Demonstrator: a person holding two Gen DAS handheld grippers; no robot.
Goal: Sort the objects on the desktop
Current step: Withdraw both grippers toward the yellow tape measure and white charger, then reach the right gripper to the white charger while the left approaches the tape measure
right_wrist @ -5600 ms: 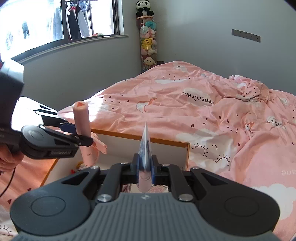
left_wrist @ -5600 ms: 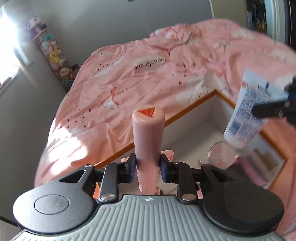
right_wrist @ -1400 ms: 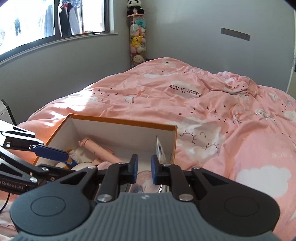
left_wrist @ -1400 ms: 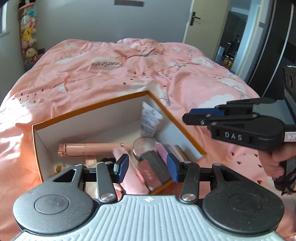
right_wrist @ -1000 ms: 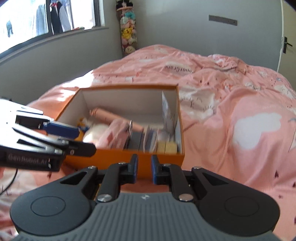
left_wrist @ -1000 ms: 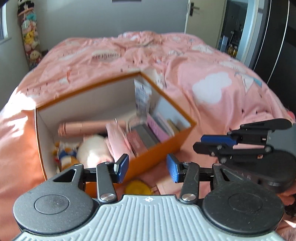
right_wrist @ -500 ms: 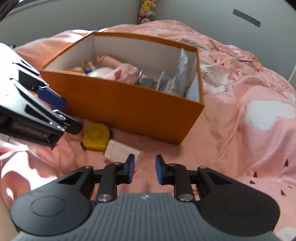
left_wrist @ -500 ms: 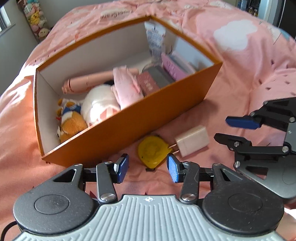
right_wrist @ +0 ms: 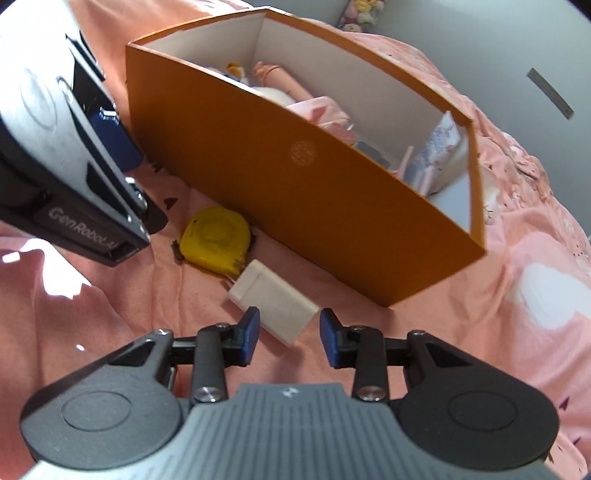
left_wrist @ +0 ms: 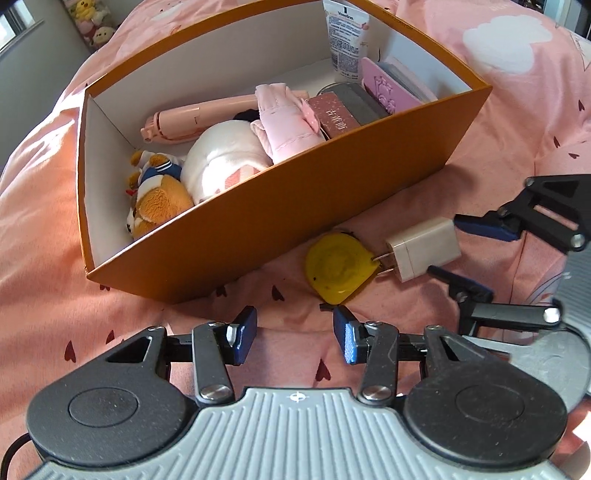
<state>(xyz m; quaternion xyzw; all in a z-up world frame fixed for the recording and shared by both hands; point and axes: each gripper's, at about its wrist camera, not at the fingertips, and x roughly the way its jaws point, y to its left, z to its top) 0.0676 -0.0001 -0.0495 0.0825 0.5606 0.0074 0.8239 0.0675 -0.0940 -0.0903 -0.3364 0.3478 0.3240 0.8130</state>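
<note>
- Left wrist view, upper left corner: a grey wall, a strip of window and a stack of plush toys (left_wrist: pixel 94 27) stand behind the bed.
- A pink duvet (left_wrist: pixel 44 258) with small dark hearts and white clouds covers the whole surface; sunlight falls on it at the left edge.
- An orange box (left_wrist: pixel 280 206) with white inner walls sits on the duvet across the upper middle of the frame. From left to right it holds a small plush dog (left_wrist: pixel 157 201), a white plush (left_wrist: pixel 225 158), a pink stick-shaped object (left_wrist: pixel 192 116) along the far wall, a pink fabric item (left_wrist: pixel 286 123), flat cases, and a white tube (left_wrist: pixel 345 40) upright in the far right corner.
- Just in front of the box, right of centre, a yellow tape measure (left_wrist: pixel 338 264) lies on the duvet; a white charger plug (left_wrist: pixel 423 247) lies beside it, its prongs touching the tape measure.
- The left gripper (left_wrist: pixel 295 332) hangs at lower centre with its jaws apart and nothing between them, short of the tape measure.
- At the right edge, the right gripper (left_wrist: pixel 458 251) reaches in with one finger on each side of the charger plug.
- Right wrist view: the right gripper's (right_wrist: pixel 290 334) jaws are opening, the charger plug's (right_wrist: pixel 271 304) near end between them and not pressed.
- Upper right of that view shows a grey wall beyond the bed.
</note>
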